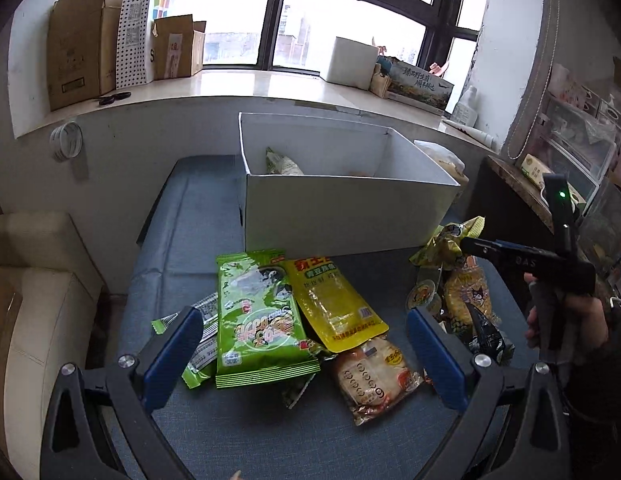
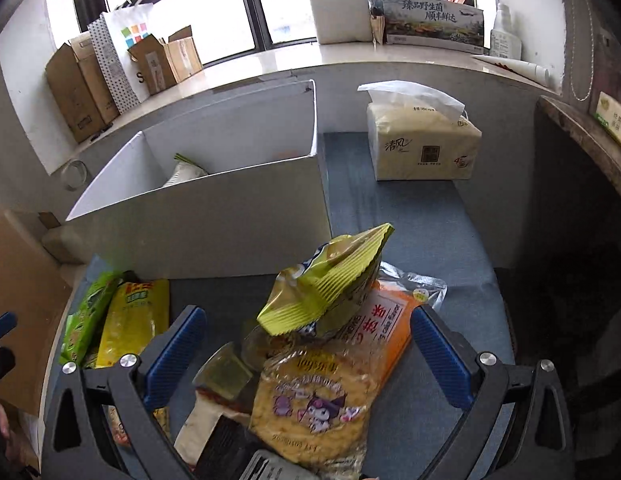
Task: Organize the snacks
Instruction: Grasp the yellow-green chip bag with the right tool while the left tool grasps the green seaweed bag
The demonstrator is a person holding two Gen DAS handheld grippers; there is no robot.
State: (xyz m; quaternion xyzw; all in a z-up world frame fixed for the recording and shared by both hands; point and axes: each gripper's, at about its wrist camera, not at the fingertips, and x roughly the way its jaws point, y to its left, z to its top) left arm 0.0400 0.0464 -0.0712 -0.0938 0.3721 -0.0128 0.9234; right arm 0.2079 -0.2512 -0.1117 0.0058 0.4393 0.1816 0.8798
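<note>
A white open box (image 1: 342, 208) stands at the back of a blue-grey padded surface (image 1: 190, 240), with one pale green snack bag (image 1: 282, 162) inside. My left gripper (image 1: 306, 354) is open just above a green pack (image 1: 258, 320), a yellow pouch (image 1: 334, 304) and a clear cracker pack (image 1: 374, 376). My right gripper (image 2: 308, 350) is open over a second heap: a crinkled yellow-green bag (image 2: 330, 280), a yellow cartoon-printed pack (image 2: 318, 400) and an orange pack (image 2: 390, 320). Nothing is held. A hand (image 1: 566, 320) holds the right gripper.
A tissue pack (image 2: 422, 144) sits to the right of the white box. Cardboard boxes (image 1: 82, 44) and a dotted paper bag (image 1: 136, 28) line the windowsill. A beige cushion (image 1: 38, 280) is on the left and a dark wooden table (image 2: 582, 136) on the right.
</note>
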